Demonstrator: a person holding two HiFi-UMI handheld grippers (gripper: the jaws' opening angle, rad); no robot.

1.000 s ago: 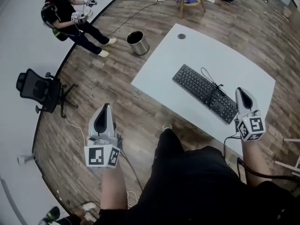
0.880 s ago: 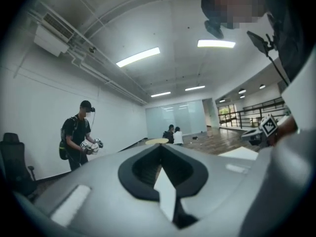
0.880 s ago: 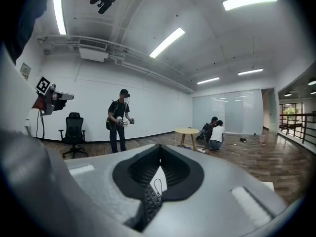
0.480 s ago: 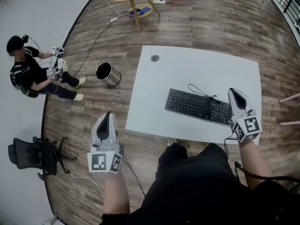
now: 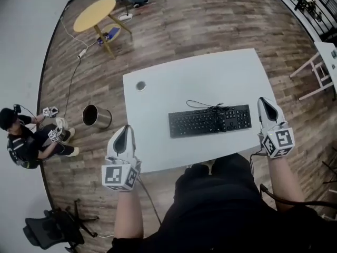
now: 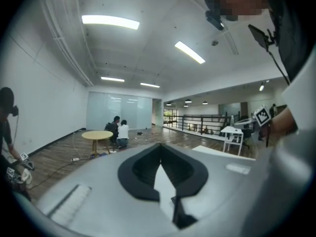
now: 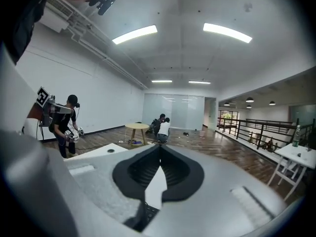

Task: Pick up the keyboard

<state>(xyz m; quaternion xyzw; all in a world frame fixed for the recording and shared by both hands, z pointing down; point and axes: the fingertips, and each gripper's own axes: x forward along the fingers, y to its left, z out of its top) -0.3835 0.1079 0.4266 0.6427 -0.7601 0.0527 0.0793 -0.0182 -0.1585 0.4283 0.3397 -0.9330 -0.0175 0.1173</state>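
On white table point(image 5: 174, 88): black corded keyboard point(image 5: 209, 121), flat; left gripper point(image 5: 122, 135), right gripper point(image 5: 267, 107) fingers pressed together.

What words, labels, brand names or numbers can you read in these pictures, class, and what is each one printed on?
No text can be read in any view.
keyboard: the key legends are too small to read, and no brand mark can be made out.
left tool and right tool: only square black-and-white marker patterns, no letters or digits.
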